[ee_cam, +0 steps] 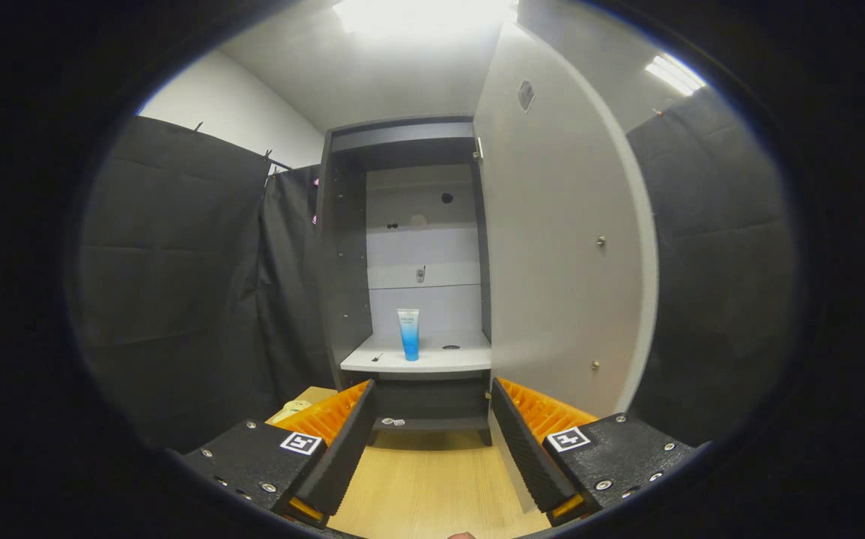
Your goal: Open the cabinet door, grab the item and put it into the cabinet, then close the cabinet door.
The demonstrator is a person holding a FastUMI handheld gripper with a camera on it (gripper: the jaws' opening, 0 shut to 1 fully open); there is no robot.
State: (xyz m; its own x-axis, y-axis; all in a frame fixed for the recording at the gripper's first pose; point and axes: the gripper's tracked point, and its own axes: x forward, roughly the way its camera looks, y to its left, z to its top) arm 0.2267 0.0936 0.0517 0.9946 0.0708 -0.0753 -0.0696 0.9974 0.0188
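The grey cabinet point(350, 247) stands straight ahead with its door point(559, 247) swung wide open to the right. A blue and white tube point(408, 334) stands upright on the cabinet's white shelf point(432, 361), well beyond my fingers. My gripper point(430, 438) is open, its two black fingers with orange backing spread wide and nothing between them. It hangs above the wooden floor, in front of the cabinet's lower part.
Black cloth walls close in on the left point(177, 284) and right point(709, 262). A pale object point(293, 408) lies on a low surface just beyond the left finger. Wooden floor point(432, 486) stretches below the gripper.
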